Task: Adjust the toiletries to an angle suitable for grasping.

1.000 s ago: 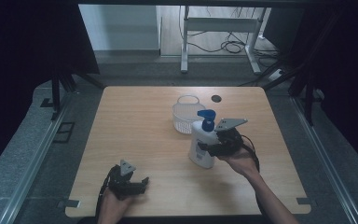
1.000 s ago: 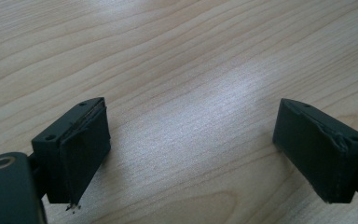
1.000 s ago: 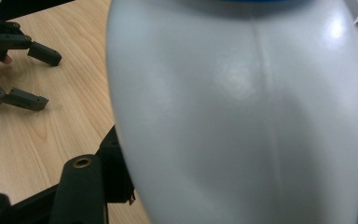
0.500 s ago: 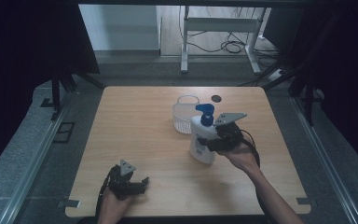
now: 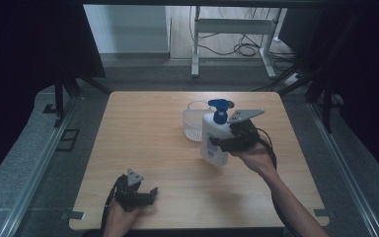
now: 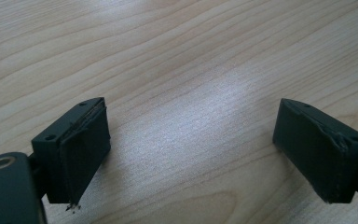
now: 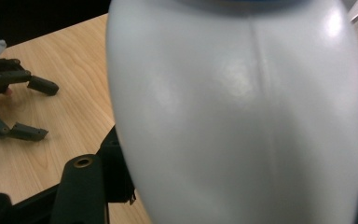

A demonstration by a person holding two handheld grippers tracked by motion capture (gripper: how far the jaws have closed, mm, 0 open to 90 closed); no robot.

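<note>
A white pump bottle (image 5: 211, 143) with a blue pump head (image 5: 219, 109) is held upright at the middle right of the wooden table (image 5: 138, 133). My right gripper (image 5: 218, 143) is shut on the bottle's body from its right side. In the right gripper view the bottle (image 7: 242, 116) looms close, with one black jaw against its left flank and the other jaw hidden. My left gripper (image 5: 147, 195) rests near the table's front left edge. Its jaws stand wide open over bare wood (image 6: 191, 149) with nothing between them.
A clear round basket (image 5: 192, 124) stands just behind and left of the bottle, close to it. The left gripper (image 7: 14, 107) lies farther off on the table in the right gripper view. Dark floor, cables and a metal stand leg (image 5: 195, 54) lie beyond the far edge.
The right gripper has carried the bottle a little farther from the person and closer to the basket. The left gripper has stayed where it was.
</note>
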